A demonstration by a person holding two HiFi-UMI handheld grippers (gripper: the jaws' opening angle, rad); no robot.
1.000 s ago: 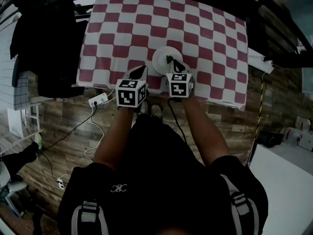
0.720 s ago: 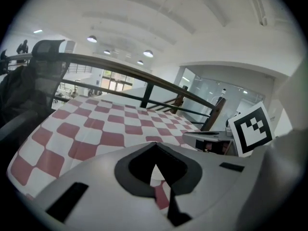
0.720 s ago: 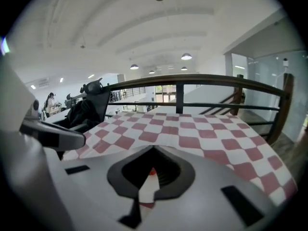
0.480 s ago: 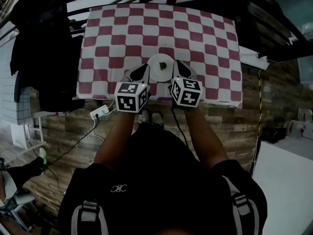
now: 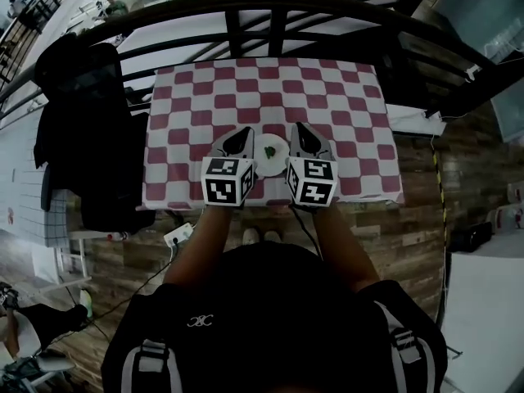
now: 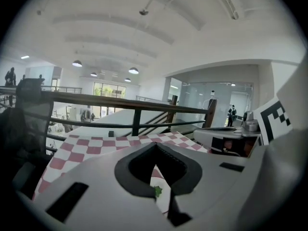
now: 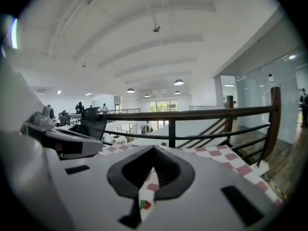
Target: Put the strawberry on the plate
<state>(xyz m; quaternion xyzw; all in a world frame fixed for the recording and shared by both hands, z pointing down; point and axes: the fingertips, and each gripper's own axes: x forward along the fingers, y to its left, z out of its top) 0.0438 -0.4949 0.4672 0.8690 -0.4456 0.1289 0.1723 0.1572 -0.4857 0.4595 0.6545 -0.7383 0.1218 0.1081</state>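
Strawberry on white plate, green cap up, near front edge of checked tablecloth. L gripper just left of plate, R gripper just right, both apart from it. L fingers pressed together at tips, pinching nothing. R fingers same: closed, empty. Plate & strawberry visible thru narrow slit below each pair of tips.
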